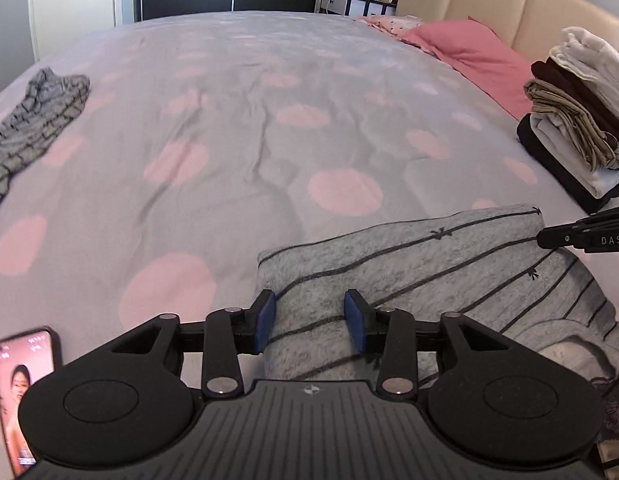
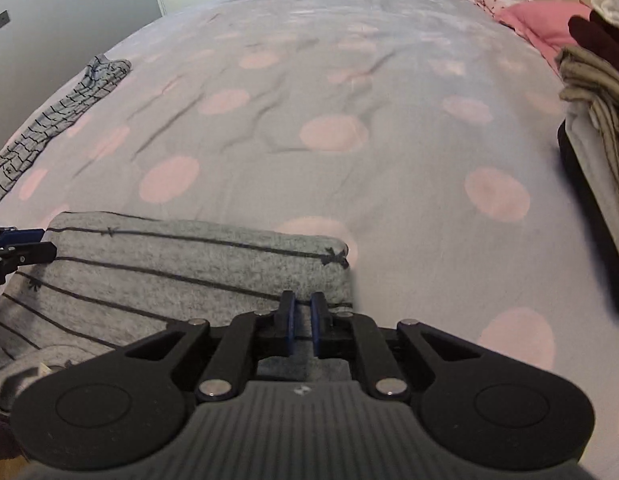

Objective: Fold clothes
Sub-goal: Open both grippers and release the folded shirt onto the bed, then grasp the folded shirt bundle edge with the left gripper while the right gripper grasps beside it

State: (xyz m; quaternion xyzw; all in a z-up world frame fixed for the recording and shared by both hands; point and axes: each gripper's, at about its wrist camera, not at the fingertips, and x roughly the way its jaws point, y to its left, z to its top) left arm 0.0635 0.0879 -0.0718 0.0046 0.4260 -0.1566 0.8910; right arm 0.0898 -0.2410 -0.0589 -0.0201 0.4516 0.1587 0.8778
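A grey knit garment with thin dark stripes (image 1: pixel 409 264) (image 2: pixel 181 264) lies folded on the bed's near side. In the left wrist view my left gripper (image 1: pixel 311 320) stands open over the garment's left part, its blue pads (image 1: pixel 265 320) apart with cloth showing between them but not pressed. My right gripper (image 2: pixel 303 316) is at the garment's right corner, pads nearly together with only a narrow slit, pinching the cloth's near edge. Each gripper shows in the other's view: the right gripper (image 1: pixel 545 236) at the right edge, the left gripper (image 2: pixel 21 248) at the left edge.
The bed has a pale duvet with pink dots (image 1: pixel 269 140). A grey garment with a black line pattern (image 1: pixel 33 128) (image 2: pixel 61 120) lies at far left. A stack of folded clothes (image 1: pixel 577 120) (image 2: pixel 597 120) stands at right, a pink pillow (image 1: pixel 477 56) behind it. A phone (image 1: pixel 25 392) lies near left.
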